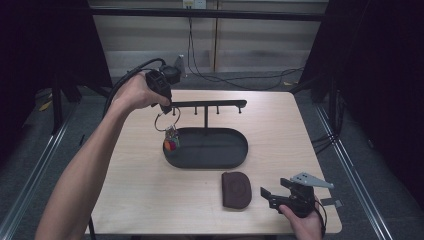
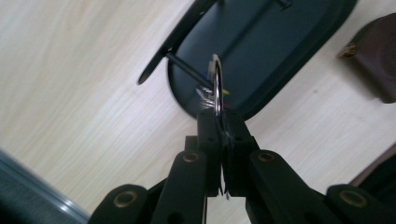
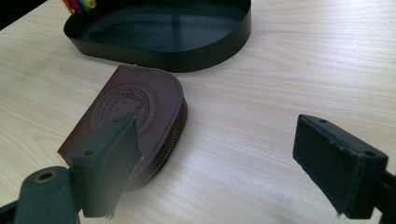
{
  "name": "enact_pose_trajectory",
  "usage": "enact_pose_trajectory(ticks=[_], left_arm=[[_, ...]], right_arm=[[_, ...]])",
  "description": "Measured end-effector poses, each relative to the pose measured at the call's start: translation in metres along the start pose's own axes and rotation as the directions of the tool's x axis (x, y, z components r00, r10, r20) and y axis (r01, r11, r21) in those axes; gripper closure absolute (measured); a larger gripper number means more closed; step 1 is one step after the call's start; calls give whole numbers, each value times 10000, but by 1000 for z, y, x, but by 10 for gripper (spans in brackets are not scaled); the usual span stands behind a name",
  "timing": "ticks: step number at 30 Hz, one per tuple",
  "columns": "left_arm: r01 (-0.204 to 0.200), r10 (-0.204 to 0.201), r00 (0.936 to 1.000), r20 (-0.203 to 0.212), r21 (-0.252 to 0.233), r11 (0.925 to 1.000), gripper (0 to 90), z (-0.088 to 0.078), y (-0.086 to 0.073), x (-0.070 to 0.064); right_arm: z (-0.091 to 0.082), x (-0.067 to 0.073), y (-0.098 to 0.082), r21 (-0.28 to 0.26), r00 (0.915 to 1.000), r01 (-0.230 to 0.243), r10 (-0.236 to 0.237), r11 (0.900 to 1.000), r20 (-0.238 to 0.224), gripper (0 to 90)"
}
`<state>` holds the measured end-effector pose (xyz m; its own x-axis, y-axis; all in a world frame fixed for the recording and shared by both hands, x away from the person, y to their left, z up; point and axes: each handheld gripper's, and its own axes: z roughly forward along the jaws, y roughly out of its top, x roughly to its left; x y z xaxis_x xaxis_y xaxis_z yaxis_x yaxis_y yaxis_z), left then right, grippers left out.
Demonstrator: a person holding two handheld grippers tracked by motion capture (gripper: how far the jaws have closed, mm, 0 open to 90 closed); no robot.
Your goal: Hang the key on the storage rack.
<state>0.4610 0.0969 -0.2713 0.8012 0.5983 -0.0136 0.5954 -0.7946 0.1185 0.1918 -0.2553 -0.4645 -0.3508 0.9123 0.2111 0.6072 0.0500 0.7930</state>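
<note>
We judge the key ring (image 2: 217,86) light, stiff and slippery, with its colourful charms (image 1: 171,142) free to swing, so the thin metal loop is the place to hold. Our left fingers (image 2: 209,135) are pressed together, pinching that loop just ahead of their tips, beside the rack's peg (image 2: 187,70) and above the tray (image 1: 240,150). Our right fingers (image 3: 119,158) stand spread and empty over the table (image 3: 280,93), the brown pouch (image 3: 135,116) beside them.
</note>
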Motion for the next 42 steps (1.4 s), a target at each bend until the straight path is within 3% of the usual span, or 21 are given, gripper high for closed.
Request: enact_pose_trajectory(ticks=[12, 31, 34, 42], left_arm=[[239, -238, 9996, -116, 40, 9997, 879, 13, 1, 9], [388, -394, 9979, -512, -122, 9992, 847, 14, 4, 8], [560, -569, 9968, -568, -172, 9983, 834, 14, 1, 10], [720, -734, 9971, -197, -625, 9954, 757, 14, -8, 14]], right_arm=[[1, 1, 0, 49, 9999, 125, -125, 9999, -24, 144], [1, 1, 0, 113, 9999, 99, -99, 9999, -41, 144], [1, 1, 0, 108, 10000, 94, -94, 9999, -17, 144], [2, 1, 0, 113, 9999, 131, -130, 9999, -29, 144]])
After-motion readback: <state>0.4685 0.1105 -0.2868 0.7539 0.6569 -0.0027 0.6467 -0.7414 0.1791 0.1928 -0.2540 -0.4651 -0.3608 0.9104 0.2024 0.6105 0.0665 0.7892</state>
